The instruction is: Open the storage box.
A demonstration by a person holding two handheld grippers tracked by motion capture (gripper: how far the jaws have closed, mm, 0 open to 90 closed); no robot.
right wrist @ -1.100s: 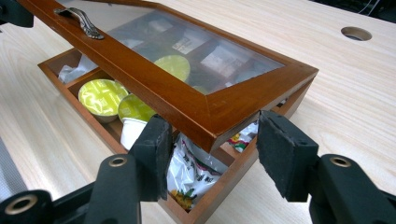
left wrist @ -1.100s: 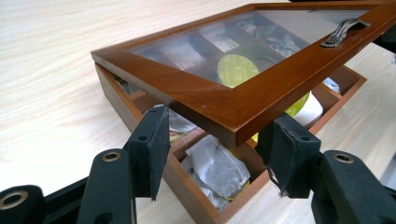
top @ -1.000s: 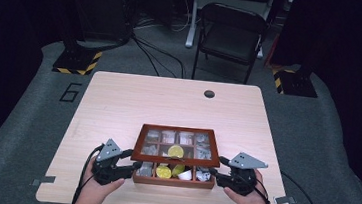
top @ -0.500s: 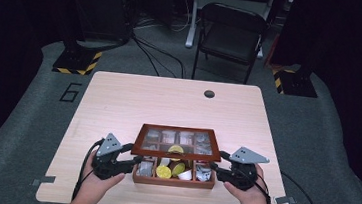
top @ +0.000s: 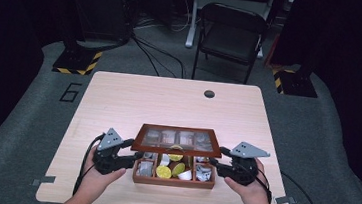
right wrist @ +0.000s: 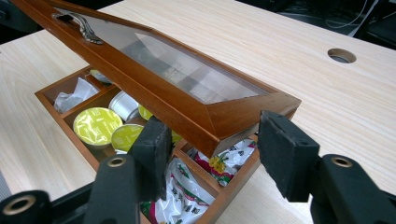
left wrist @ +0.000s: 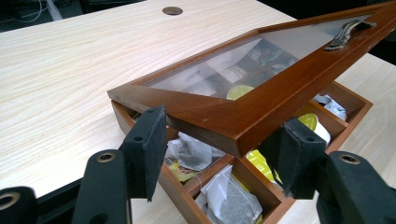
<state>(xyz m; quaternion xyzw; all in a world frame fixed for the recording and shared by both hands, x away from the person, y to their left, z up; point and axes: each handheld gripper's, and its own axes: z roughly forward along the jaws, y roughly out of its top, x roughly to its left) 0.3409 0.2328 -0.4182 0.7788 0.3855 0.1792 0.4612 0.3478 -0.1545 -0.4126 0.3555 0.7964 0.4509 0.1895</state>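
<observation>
Fingers of both grippers (left wrist: 219, 154) (right wrist: 212, 154) have just been eased apart around the lid (top: 178, 140) corners, unclenched. Lid is raised higher above the box (top: 174, 180) than before; opening is judged under way.

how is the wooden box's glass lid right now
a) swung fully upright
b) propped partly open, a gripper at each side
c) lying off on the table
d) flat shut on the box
b: the lid tilts above the box, with the left gripper and right gripper at its side edges.
</observation>
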